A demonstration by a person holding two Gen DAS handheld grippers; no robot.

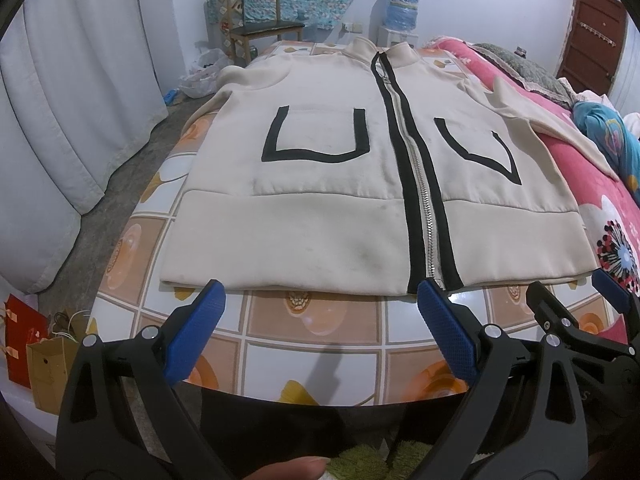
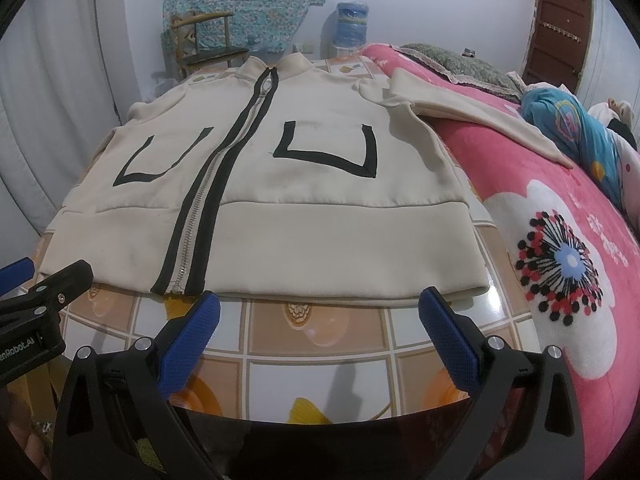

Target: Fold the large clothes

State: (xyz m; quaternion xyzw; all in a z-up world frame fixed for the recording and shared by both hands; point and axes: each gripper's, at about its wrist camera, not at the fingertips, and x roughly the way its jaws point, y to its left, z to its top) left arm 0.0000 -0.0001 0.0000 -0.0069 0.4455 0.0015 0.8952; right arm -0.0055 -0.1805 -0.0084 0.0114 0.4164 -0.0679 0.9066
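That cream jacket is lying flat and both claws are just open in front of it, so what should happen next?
Probably ease the right gripper forward to the jacket hem, since both grippers are open, empty and short of it; the left gripper could follow.

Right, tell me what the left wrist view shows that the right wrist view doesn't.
Only the left wrist view shows the paper bags on the floor at lower left, and the right gripper at its right edge. Only the right wrist view shows the left gripper at its left edge, and much more of the pink blanket. Both show the cream jacket lying flat and zipped on the tiled table, one sleeve trailing onto the blanket, the chair, water jug and door. Both pairs of jaws stand open, short of the hem.
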